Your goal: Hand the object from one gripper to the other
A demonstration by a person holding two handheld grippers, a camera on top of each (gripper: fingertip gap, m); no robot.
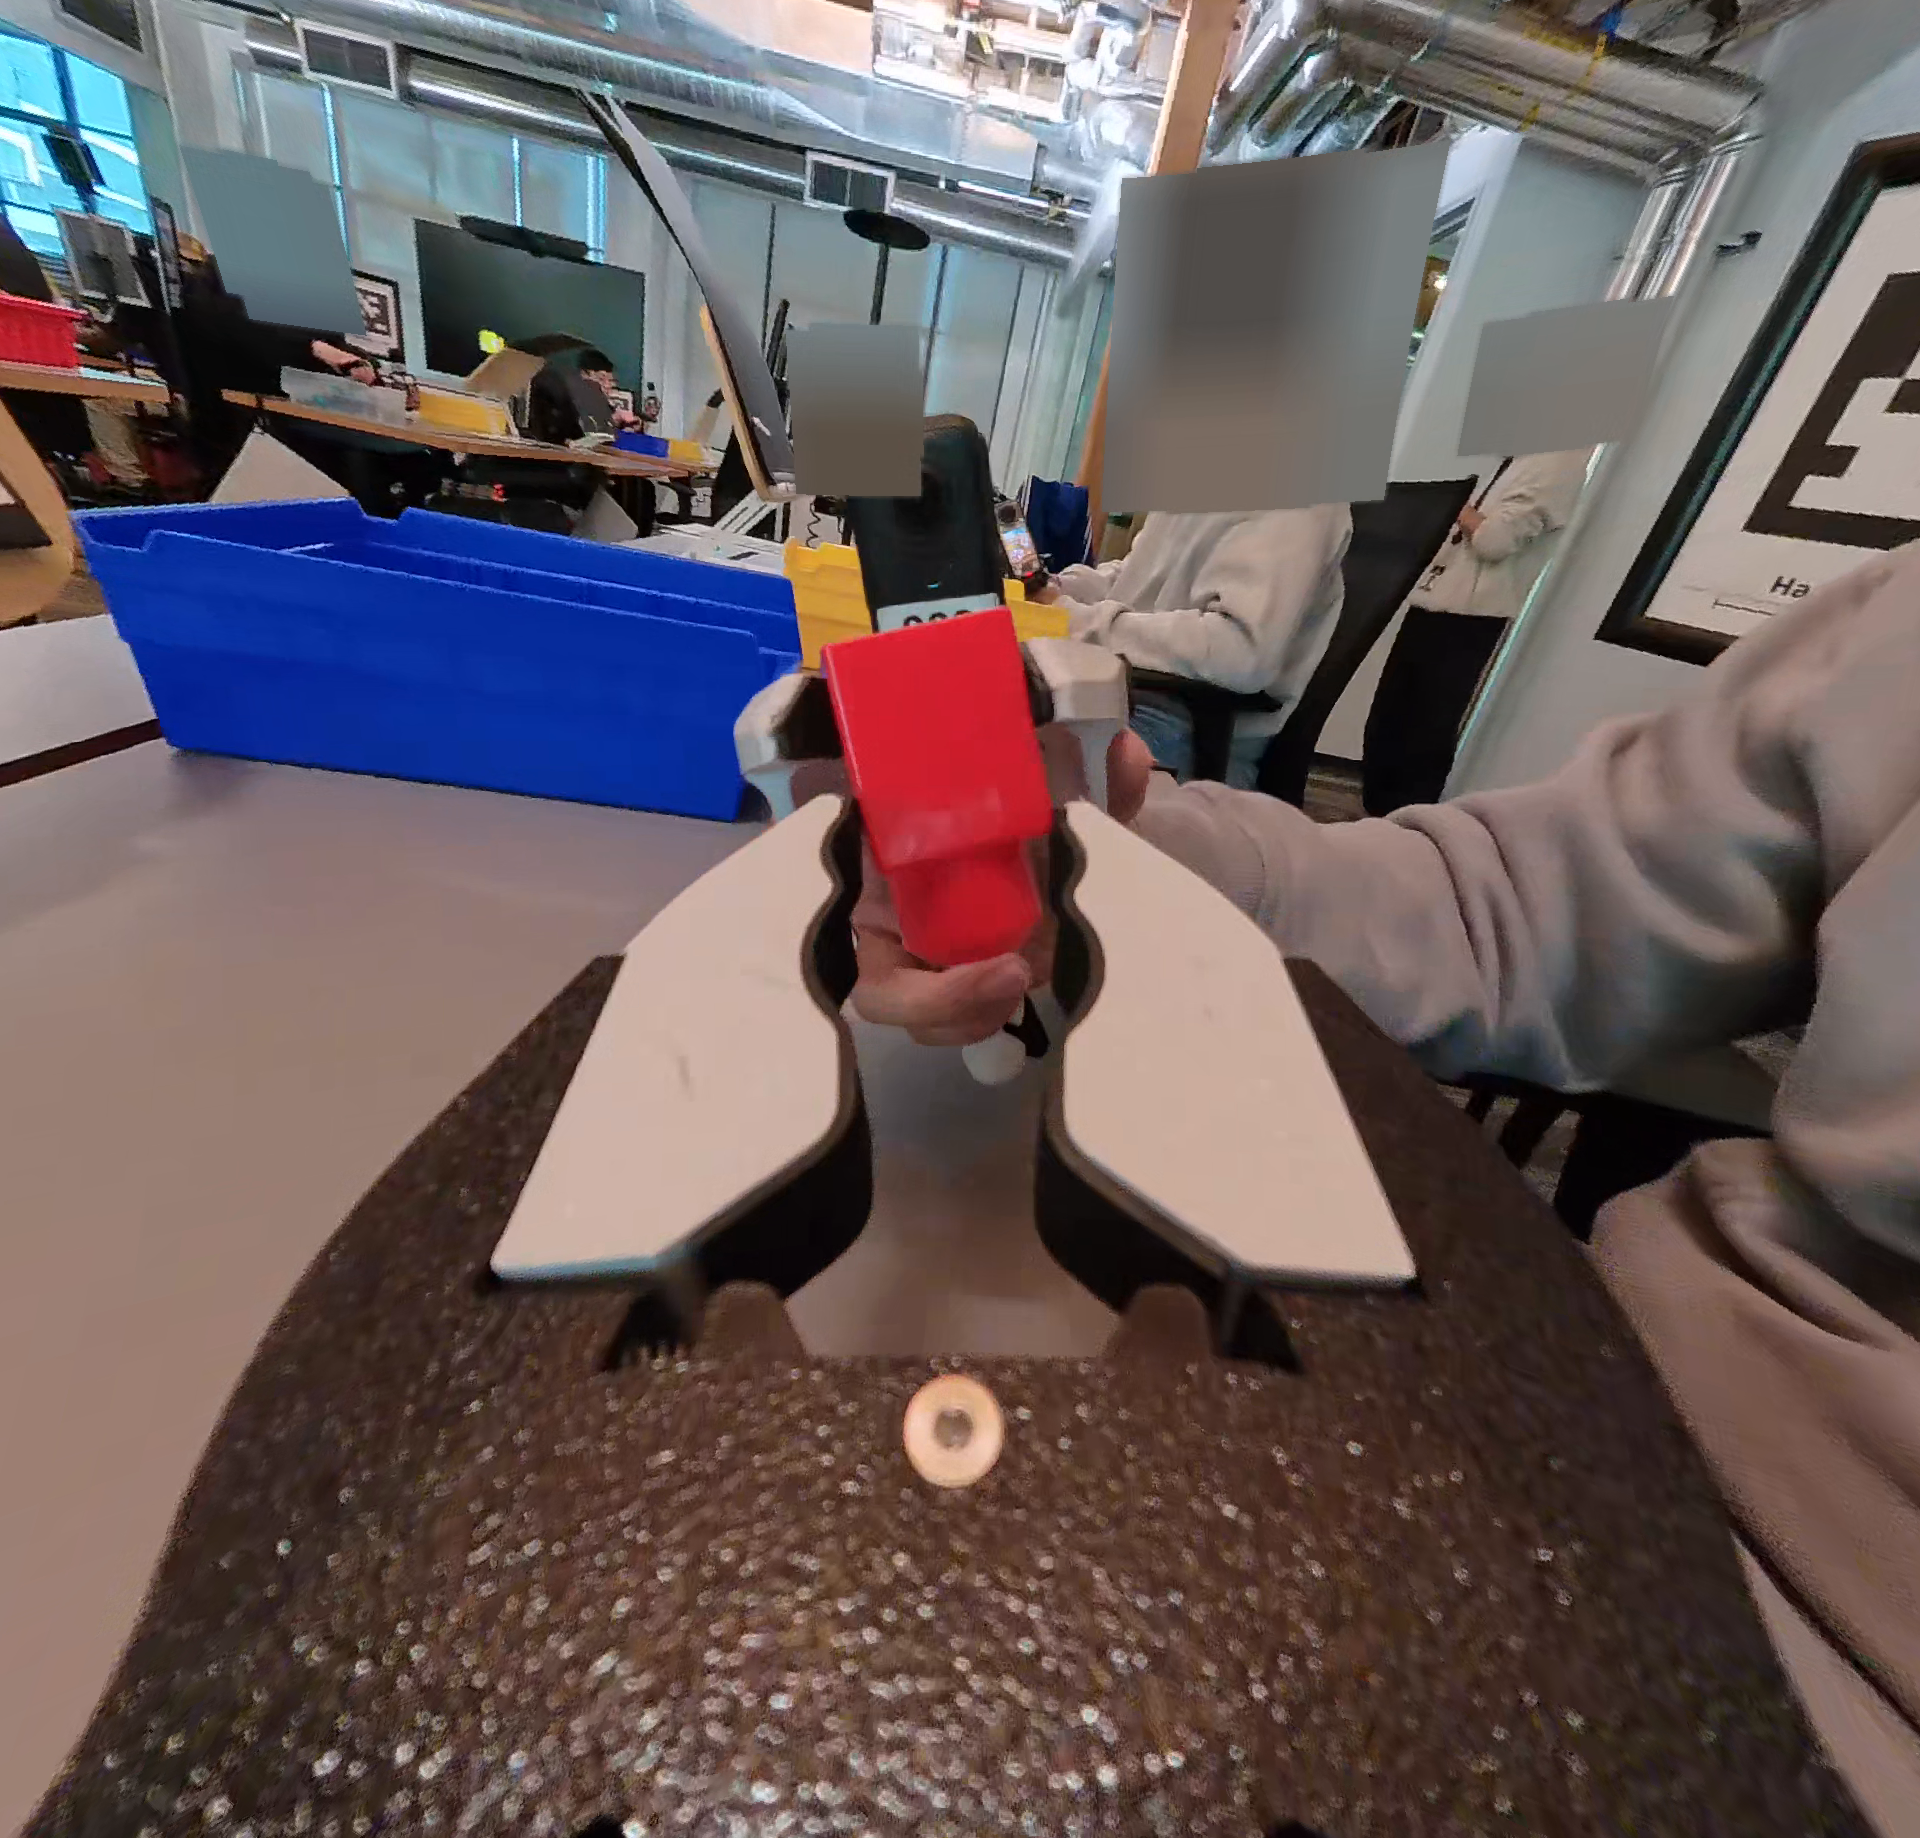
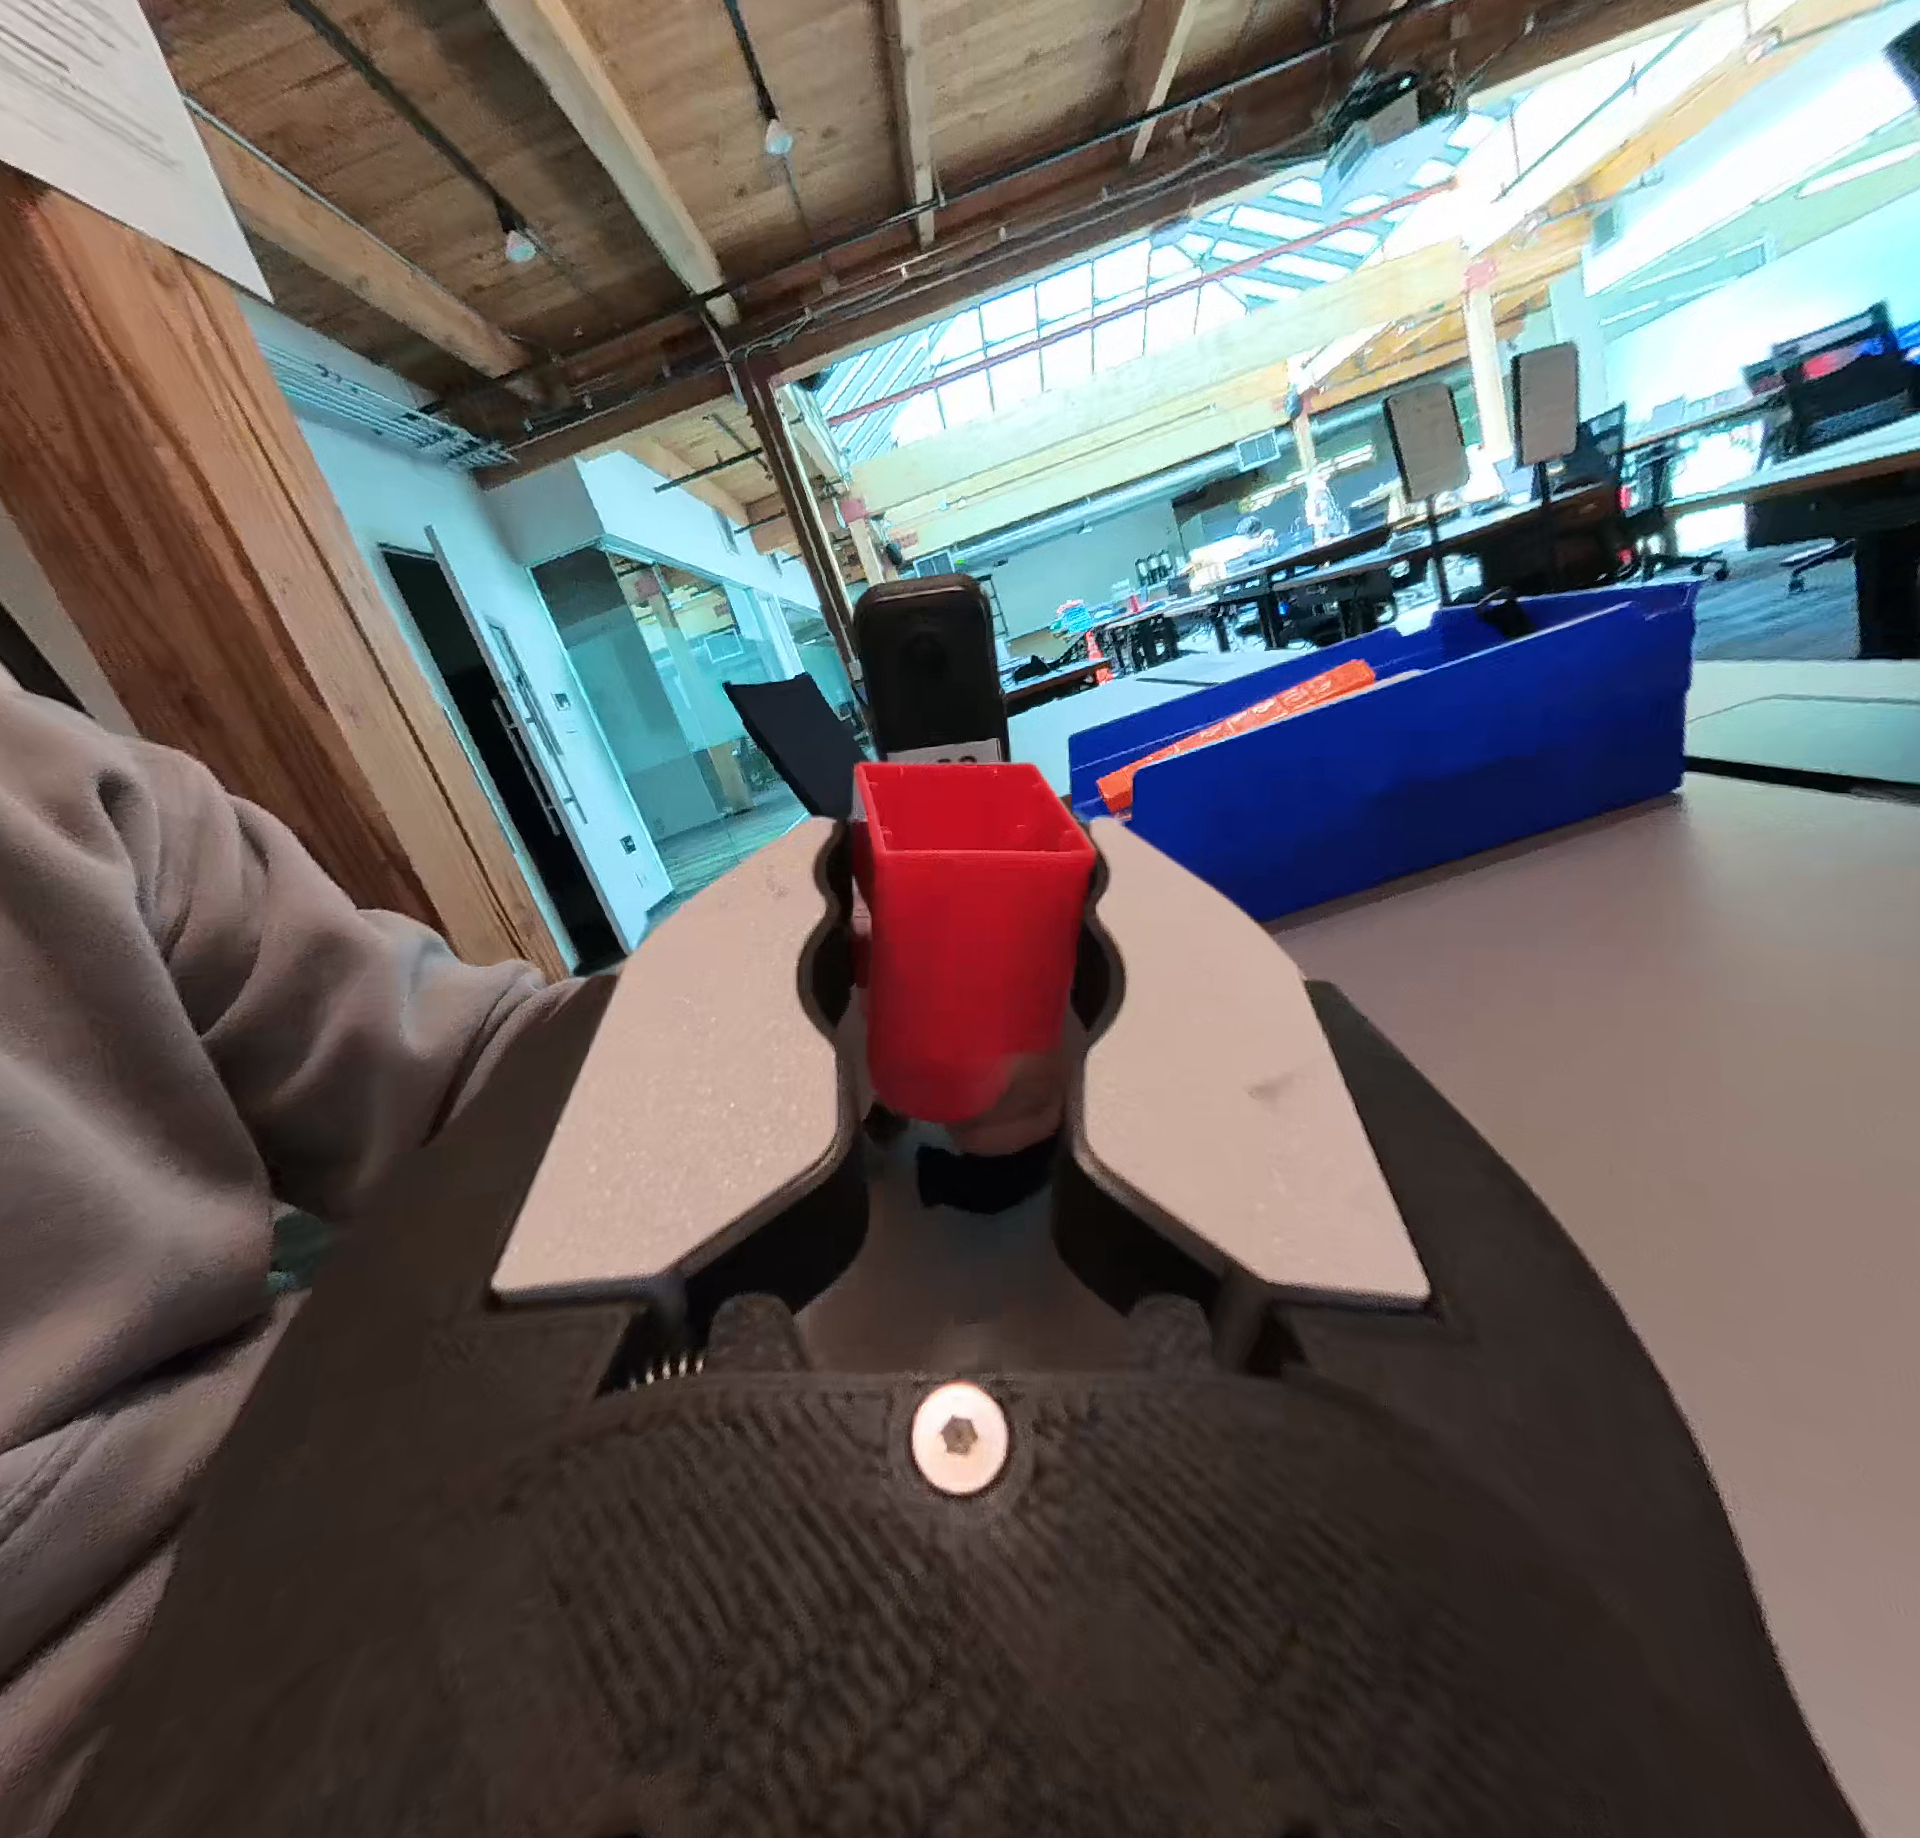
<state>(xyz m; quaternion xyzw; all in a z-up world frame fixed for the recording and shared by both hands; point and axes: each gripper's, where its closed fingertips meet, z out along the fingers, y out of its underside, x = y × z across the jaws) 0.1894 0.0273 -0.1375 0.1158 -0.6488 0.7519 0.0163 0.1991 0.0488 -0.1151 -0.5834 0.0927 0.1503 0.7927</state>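
1. Left wrist view first: the red object (image 1: 935, 739) hangs in the air dead ahead of the left hand-held gripper (image 1: 951, 822), clear of the worktop (image 1: 312, 957) below.
2. Its long axis stands roughly upright, tipped a little, so it runs crosswise to the line between the two tools. The wide block is on top and the narrower stem is below.
3. Over to the right hand-held gripper (image 2: 966, 843), nose to nose with the left one: its jaws look pressed onto the wide upper part, one on either flank. So that's the holder for now.
4. In the right wrist view the object's hollow mouth faces up, right between that tool's tips.
5. And the left one? Its jaws straddle the narrow stem but stand a touch wider than it. A sliver of the hand (image 1: 935, 993) behind shows through on one side, so I judge it spread, not yet gripping.
6. Here's the relation that counts: the stem already sits between the left tips, level with them, so no reach is needed. The coming move looks like a plain squeeze across the stem, square to that upright axis.
7. The risk, as I see it, is the right one letting go before the left bites, because the stem offers less face than the block.
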